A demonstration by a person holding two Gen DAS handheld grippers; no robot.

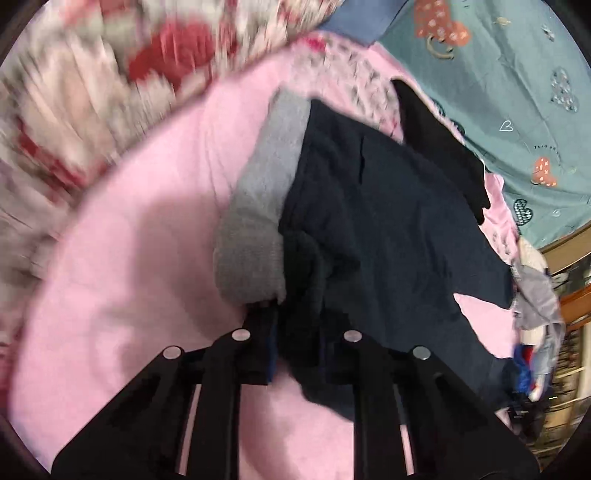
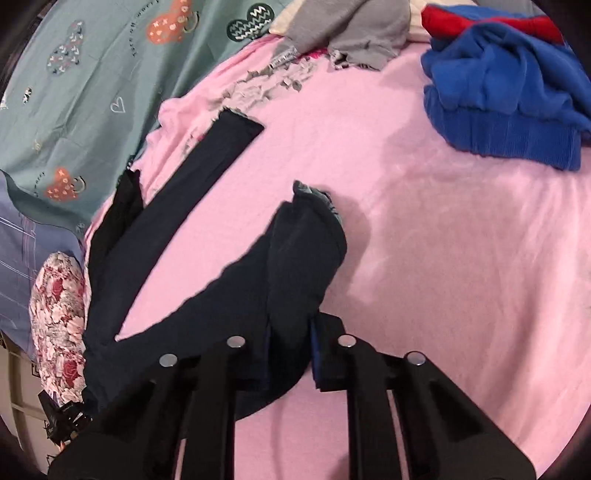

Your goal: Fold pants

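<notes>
— Where are the pants?

— The dark navy pants (image 2: 207,295) lie on the pink sheet (image 2: 424,258), and both claws have hold of them. In the right wrist view one leg runs away toward the upper left, its cuff lying near the teal patterned cover (image 2: 85,92); the other end is bunched up into a lifted hump just ahead of the fingers.

— And the right claw?

— The right claw (image 2: 290,354) is closed on that bunched cloth, the fabric filling the narrow gap between its fingers.

— The left one?

— The left claw (image 1: 295,343) is likewise clamped on a dark fold of the pants (image 1: 388,206), with a grey lining or cuff (image 1: 255,221) standing up just beside its left finger (the left view is blurred at the edges, so finer detail is lost).

— Anything else around?

— A blue garment (image 2: 506,99) and a grey one (image 2: 351,33) lie at the far side of the sheet, well apart from the pants, and a flowered cloth (image 2: 59,325) shows at the left edge.
</notes>
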